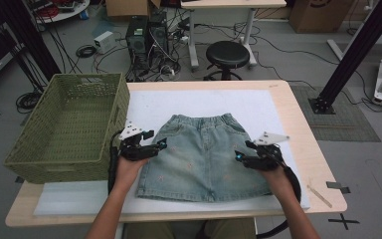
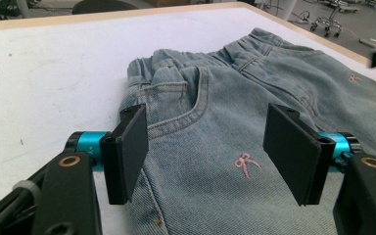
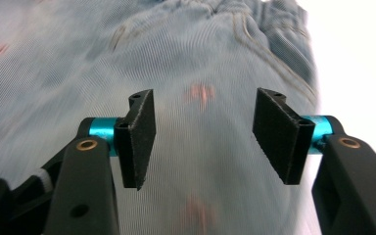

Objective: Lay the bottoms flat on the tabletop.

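A pair of light blue denim shorts (image 1: pixel 201 154) with small pink bow prints lies flat on the white mat, waistband at the far side. My left gripper (image 1: pixel 160 144) hovers open over the shorts' left edge; in the left gripper view its jaws straddle the front pocket (image 2: pixel 186 105), and nothing is between the pads (image 2: pixel 129 147). My right gripper (image 1: pixel 238 156) hangs open above the shorts' right side. The right gripper view is blurred, with denim (image 3: pixel 203 58) below the spread jaws and nothing pinched between them.
A green woven basket (image 1: pixel 62 124) stands at the table's left, close to my left hand. The white mat (image 1: pixel 144 107) covers most of the wooden table (image 1: pixel 298 114). A black stool (image 1: pixel 227 54), computer towers and cables are on the floor beyond.
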Tool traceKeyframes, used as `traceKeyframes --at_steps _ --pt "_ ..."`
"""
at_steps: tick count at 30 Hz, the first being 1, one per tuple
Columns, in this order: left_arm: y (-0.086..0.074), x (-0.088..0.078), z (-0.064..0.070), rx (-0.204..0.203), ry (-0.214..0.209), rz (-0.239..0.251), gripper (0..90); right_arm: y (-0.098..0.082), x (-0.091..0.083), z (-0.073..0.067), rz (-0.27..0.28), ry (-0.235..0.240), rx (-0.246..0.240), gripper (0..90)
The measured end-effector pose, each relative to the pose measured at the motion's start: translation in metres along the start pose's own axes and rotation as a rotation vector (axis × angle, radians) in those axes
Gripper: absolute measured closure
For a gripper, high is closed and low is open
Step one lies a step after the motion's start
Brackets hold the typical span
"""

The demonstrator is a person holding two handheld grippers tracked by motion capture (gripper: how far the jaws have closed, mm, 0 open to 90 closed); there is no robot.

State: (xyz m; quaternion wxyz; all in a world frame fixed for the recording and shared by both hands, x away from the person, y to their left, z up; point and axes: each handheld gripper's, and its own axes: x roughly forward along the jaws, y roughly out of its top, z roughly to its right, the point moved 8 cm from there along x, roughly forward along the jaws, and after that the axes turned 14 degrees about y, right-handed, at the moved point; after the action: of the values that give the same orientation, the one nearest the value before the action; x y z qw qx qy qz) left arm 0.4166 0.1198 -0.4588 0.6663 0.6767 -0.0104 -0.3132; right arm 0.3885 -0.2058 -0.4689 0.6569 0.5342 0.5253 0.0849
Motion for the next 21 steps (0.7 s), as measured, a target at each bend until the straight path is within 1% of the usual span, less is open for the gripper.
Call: traceKeyframes --at_steps 1,3,4,5,7,9,10,13,14,15,16,17,18,19,21 --pt "-0.001 0.001 0.000 0.000 -0.001 -0.003 33.5 0.007 0.011 0.002 -0.008 0.006 0.003 42.2" --pt "-0.002 0.002 0.000 0.004 -0.002 -0.009 33.5 0.014 0.026 0.003 -0.036 0.014 0.003 43.2" --pt "-0.002 0.003 0.000 0.002 0.000 -0.010 33.5 0.016 0.034 0.004 -0.055 0.011 -0.003 43.3" --pt "-0.002 0.003 0.000 0.002 0.000 -0.011 33.5 0.016 0.042 0.004 -0.093 0.013 -0.013 44.8" --pt "-0.003 0.004 -0.001 0.007 0.001 -0.013 33.5 0.014 0.051 0.005 -0.139 0.009 -0.023 46.0" --pt "-0.003 0.004 -0.002 -0.001 0.005 -0.015 33.5 0.007 0.056 0.008 -0.192 -0.004 -0.022 46.3" --pt "-0.003 0.005 -0.003 -0.002 0.009 -0.014 33.5 0.005 0.056 0.009 -0.195 -0.005 -0.014 46.3" --pt "-0.004 0.006 -0.006 -0.006 0.021 -0.023 33.5 0.003 0.054 0.010 -0.177 0.011 0.002 45.1" --pt "-0.005 0.008 -0.007 -0.006 0.030 -0.029 33.5 0.005 0.052 0.009 -0.168 0.026 0.008 43.3" --pt "-0.006 0.009 -0.008 -0.007 0.037 -0.035 33.5 0.009 0.048 0.008 -0.140 0.040 0.007 42.0" --pt "-0.008 0.011 -0.009 -0.006 0.046 -0.041 33.5 0.013 0.044 0.009 -0.106 0.042 0.012 42.0" --pt "-0.009 0.013 -0.011 -0.005 0.059 -0.050 33.5 0.018 0.038 0.012 -0.057 0.034 0.019 41.6" --pt "-0.011 0.015 -0.013 -0.005 0.066 -0.060 33.5 0.022 0.032 0.017 -0.025 0.015 0.034 41.5" --pt "-0.013 0.017 -0.015 -0.011 0.078 -0.070 33.5 0.023 0.026 0.024 -0.007 -0.014 0.053 41.5" --pt "-0.016 0.019 -0.018 -0.014 0.096 -0.095 33.7 0.018 0.020 0.040 -0.035 -0.079 0.083 41.5"
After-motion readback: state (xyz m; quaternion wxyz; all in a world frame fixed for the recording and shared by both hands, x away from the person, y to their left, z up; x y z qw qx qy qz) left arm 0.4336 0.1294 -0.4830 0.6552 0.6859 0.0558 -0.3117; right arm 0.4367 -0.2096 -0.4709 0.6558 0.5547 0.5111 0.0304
